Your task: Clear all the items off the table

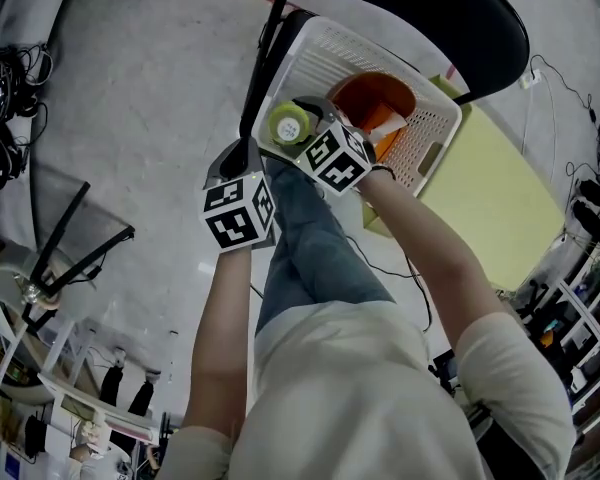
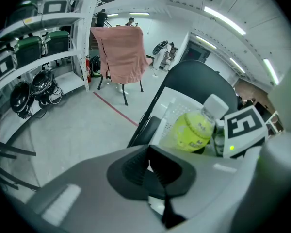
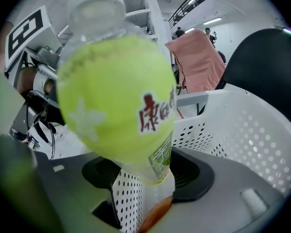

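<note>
black chair [image 1: 420, 8] at the top of the head view, standing on grey floor [image 1: 130, 78]. yellow-green bench [image 1: 500, 188] to its right, partly under the basket's far corner as seen from above.

white perforated basket [image 1: 432, 133] resting on the chair seat, open side up. orange bowl [image 1: 375, 98] inside it, toward the bench side.

yellow-green drink bottle [image 1: 288, 125] with white cap, at the basket corner nearest the person and farthest from the bench, cap turned up toward the head camera. same drink bottle [image 2: 194, 127] tilted in the left gripper view, cap up and to the right; same drink bottle [image 3: 116, 96] filling most of the right gripper view, red print on its label.

right claw [image 1: 305, 118] reaching down over that basket corner, spread to its widest. bottle's lower end between the two jaws, with a strip of basket wall visible between bottle and one pad; no squeeze seen on it.

left claw [image 2: 148, 154] closed tight, with nothing in it, held just outside the basket wall, beside the right claw. bottle ahead and to the right of its tips, apart from them.
</note>
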